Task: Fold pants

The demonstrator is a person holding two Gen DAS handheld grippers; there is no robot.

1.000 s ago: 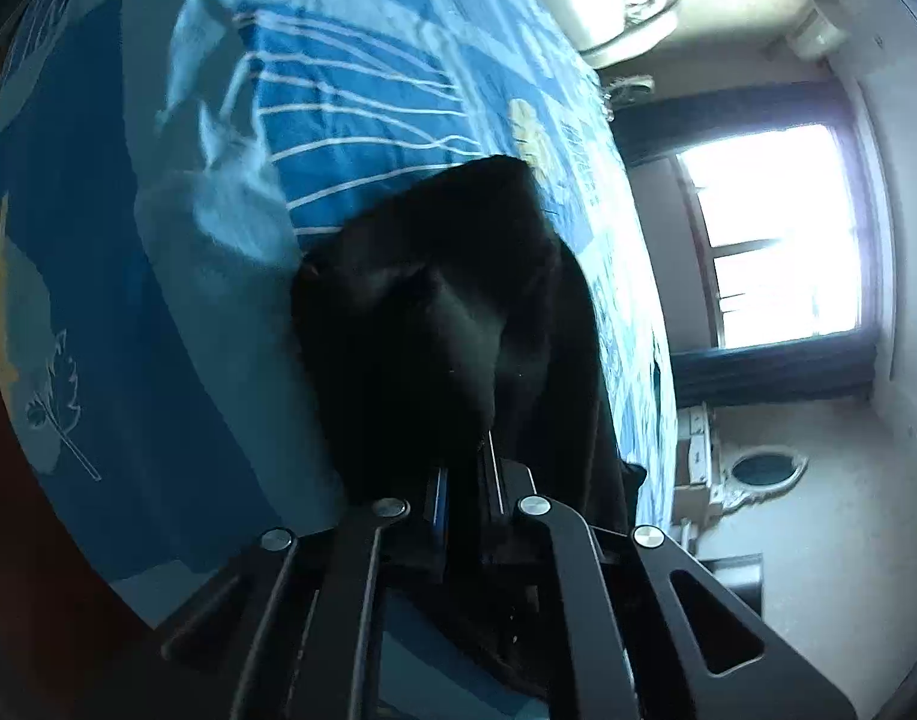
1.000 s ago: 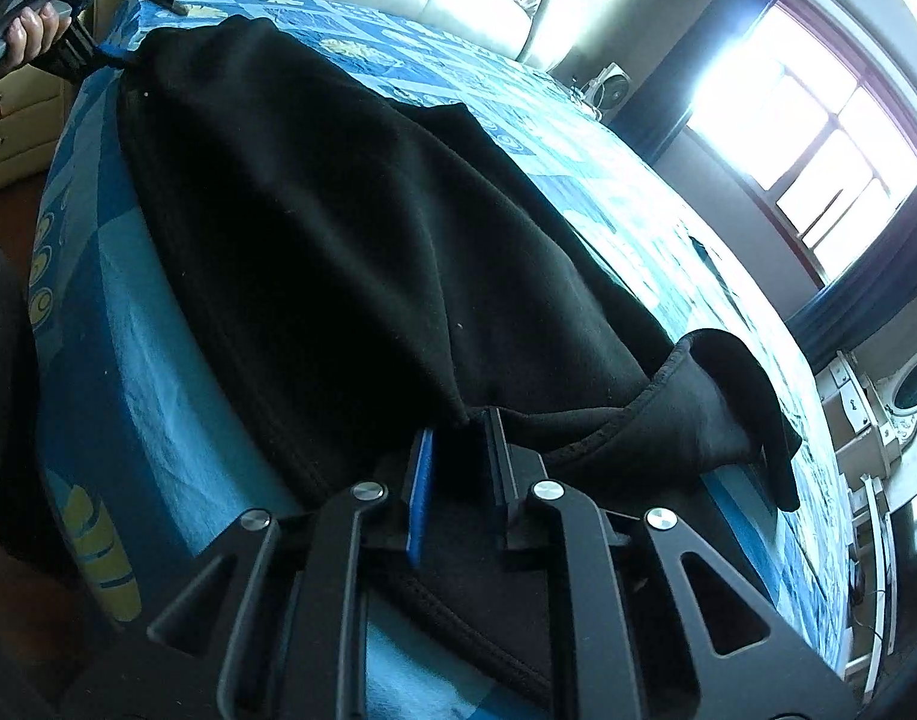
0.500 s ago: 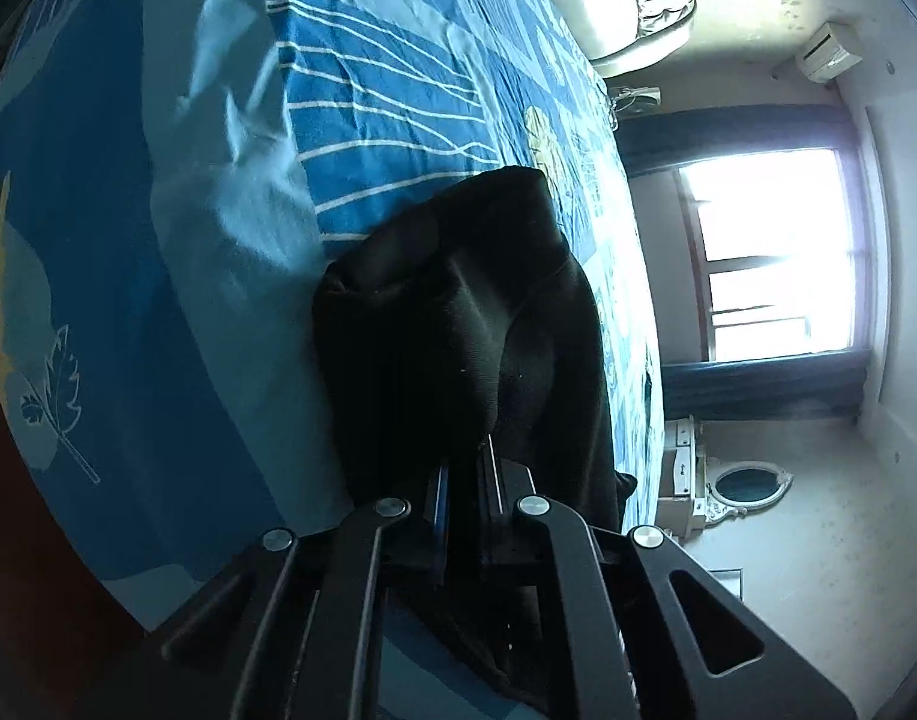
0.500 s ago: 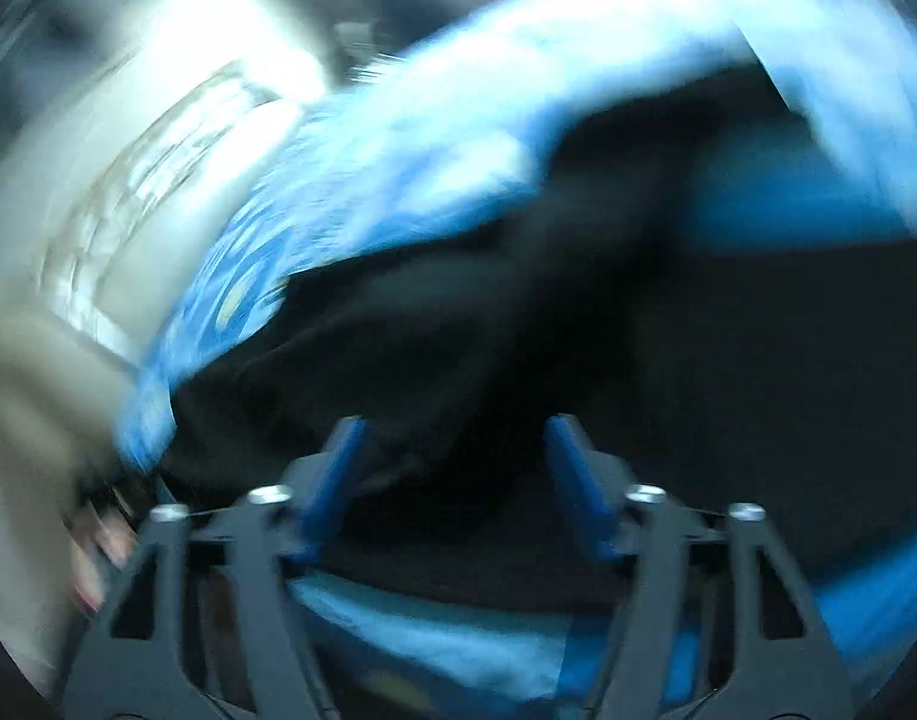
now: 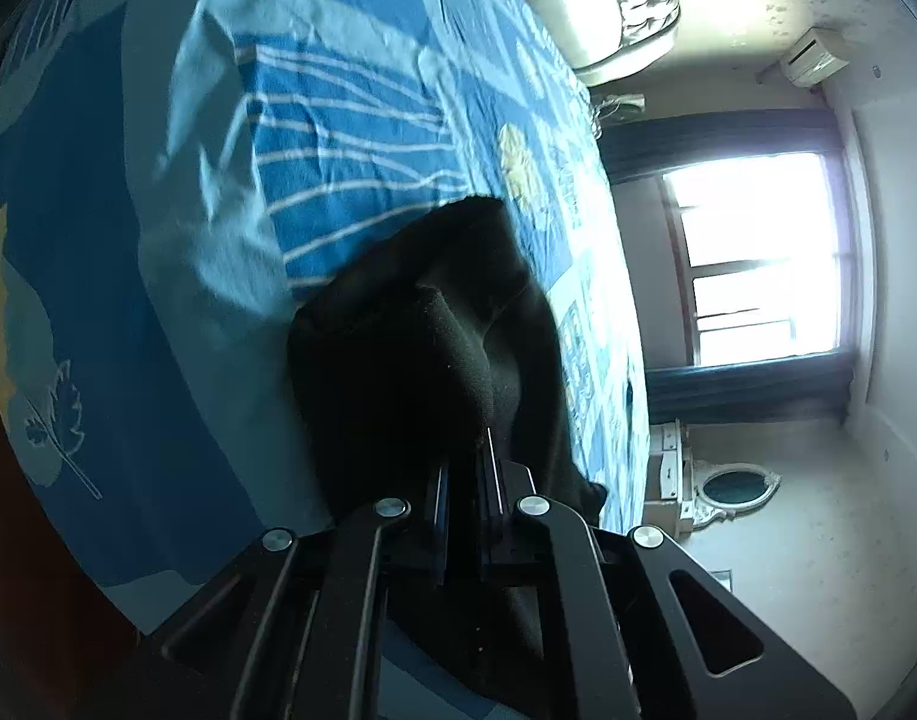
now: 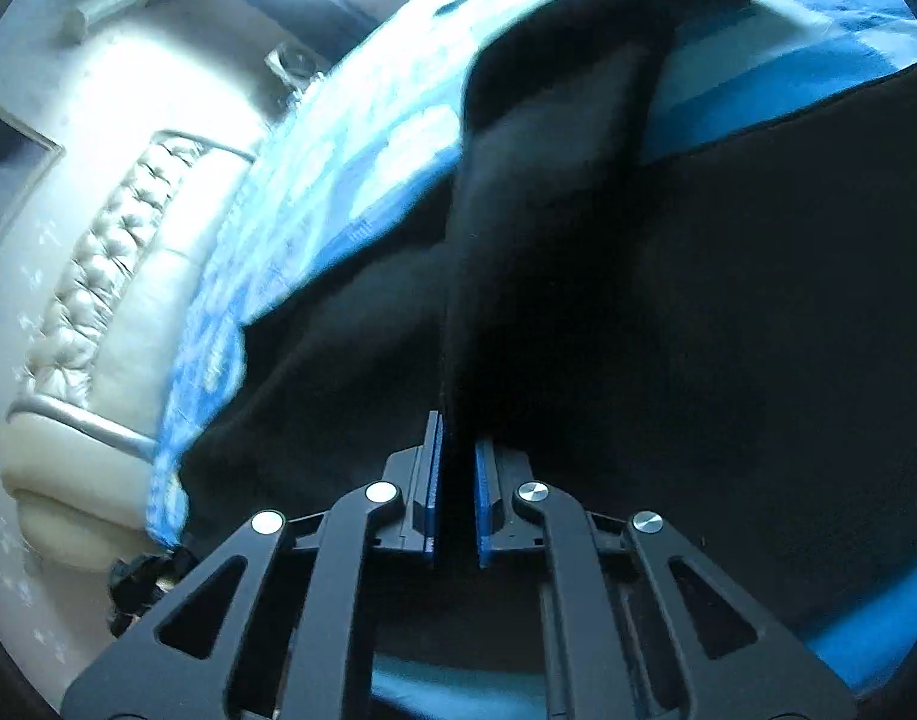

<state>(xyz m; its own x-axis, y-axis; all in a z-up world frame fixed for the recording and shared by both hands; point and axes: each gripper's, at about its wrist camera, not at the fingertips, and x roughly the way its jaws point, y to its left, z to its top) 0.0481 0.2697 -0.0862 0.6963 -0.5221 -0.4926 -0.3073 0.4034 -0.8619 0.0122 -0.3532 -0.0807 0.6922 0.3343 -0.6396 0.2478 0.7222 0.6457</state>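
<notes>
We see one pair of black pants (image 5: 410, 360) lying on one bed covered by a blue patterned sheet (image 5: 350, 120). We count two grippers, and each is pinched on the dark cloth.

In the left wrist view, our left gripper (image 5: 463, 480) has its two fingers drawn together on a bunched fold of the pants, which rises in a dark mound just ahead of the fingertips and lies on the sheet near the bed's edge. One white leaf print (image 5: 56, 426) shows on the sheet to the left of the mound. Beyond the bed we count one bright window (image 5: 758, 258), one oval mirror (image 5: 736, 486) on the wall below it, and one air conditioner (image 5: 815, 57) high on the wall.

In the right wrist view, our right gripper (image 6: 456, 492) has its two blue-padded fingers (image 6: 432, 480) closed on a strip of the pants (image 6: 548, 210) that stretches away from the fingertips, taut and lifted off the bed sheet (image 6: 350, 138). More black cloth spreads wide to the right of that strip. One tufted cream headboard (image 6: 104, 276) stands at the left of the bed.
</notes>
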